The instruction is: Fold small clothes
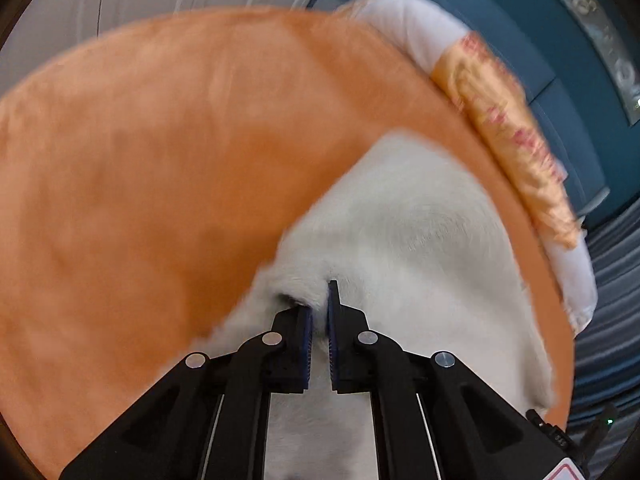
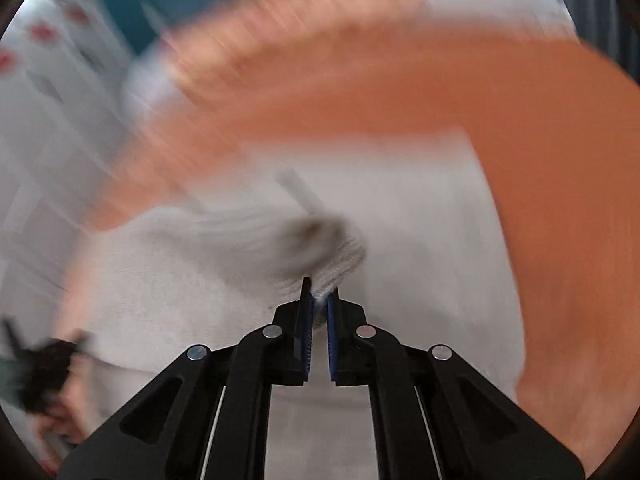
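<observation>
Although both pictures are smeared by motion, the main things can be read: a white fuzzy garment lies on an orange cloth that covers the work surface, and each tool has a piece of it. The left gripper has its jaws nearly together, with a tuft of the white fabric pinched between the blue pads. The right gripper is closed in the same way on a ribbed edge of the garment, which bunches up just in front of its tips. What part of the garment each one holds is not clear, because the lower part of the fabric is hidden behind the black gripper bodies in both views. Beyond the far edge of the orange cloth, in the left view, a white cushion with a yellow and pink patterned band lies along the border, half blurred. Past it there is a blue surface with small items too unsharp to name. In the right view a dark object at the left of the garment is cut off and cannot be identified.
</observation>
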A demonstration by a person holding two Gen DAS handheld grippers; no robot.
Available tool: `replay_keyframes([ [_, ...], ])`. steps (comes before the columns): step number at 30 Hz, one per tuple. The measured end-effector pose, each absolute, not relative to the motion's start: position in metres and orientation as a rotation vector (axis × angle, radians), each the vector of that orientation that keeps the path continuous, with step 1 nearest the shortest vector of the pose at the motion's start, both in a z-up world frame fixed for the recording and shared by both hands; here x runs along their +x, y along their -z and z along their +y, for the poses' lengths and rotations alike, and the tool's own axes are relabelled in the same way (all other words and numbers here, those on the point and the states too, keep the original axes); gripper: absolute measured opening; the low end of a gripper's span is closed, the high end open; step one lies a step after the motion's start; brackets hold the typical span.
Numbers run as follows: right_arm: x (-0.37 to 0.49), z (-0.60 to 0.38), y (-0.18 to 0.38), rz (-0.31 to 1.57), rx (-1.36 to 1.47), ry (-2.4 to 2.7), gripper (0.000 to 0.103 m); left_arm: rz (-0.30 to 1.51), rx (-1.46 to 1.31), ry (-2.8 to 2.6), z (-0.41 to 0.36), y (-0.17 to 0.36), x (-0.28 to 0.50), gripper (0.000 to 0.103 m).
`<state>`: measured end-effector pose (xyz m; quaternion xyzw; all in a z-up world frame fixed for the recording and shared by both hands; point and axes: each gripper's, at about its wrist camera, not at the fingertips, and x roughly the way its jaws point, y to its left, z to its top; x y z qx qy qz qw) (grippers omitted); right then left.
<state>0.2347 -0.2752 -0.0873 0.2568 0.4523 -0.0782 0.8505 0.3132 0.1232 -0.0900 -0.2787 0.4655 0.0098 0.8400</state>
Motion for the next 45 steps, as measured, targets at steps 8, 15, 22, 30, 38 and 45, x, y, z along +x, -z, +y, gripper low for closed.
replay_keyframes([
  [8, 0.224, -0.283, 0.102, 0.908, 0.617, 0.187, 0.005, 0.927, -0.478, -0.02, 0.11, 0.096, 0.303, 0.006],
  [15, 0.207, -0.271, 0.099, 0.879, 0.571, 0.188, 0.005, 0.866, -0.438, -0.004, 0.11, 0.104, 0.296, 0.011],
  [22, 0.2, -0.247, 0.042, 0.768, 0.429, 0.254, 0.01, 0.822, -0.455, 0.009, 0.112, 0.108, 0.292, 0.011],
  [30, 0.305, -0.096, 0.008, 0.767, 0.232, -0.261, 0.035, 0.792, -0.487, 0.031, 0.115, 0.111, 0.29, 0.011],
  [38, 0.395, 0.001, 0.05, 0.889, 0.098, -0.416, 0.036, 0.771, -0.483, 0.039, 0.114, 0.115, 0.289, 0.011],
  [45, 0.423, 0.028, 0.07, 0.928, -0.033, -0.428, 0.002, 0.759, -0.491, 0.048, 0.115, 0.116, 0.287, 0.011],
])
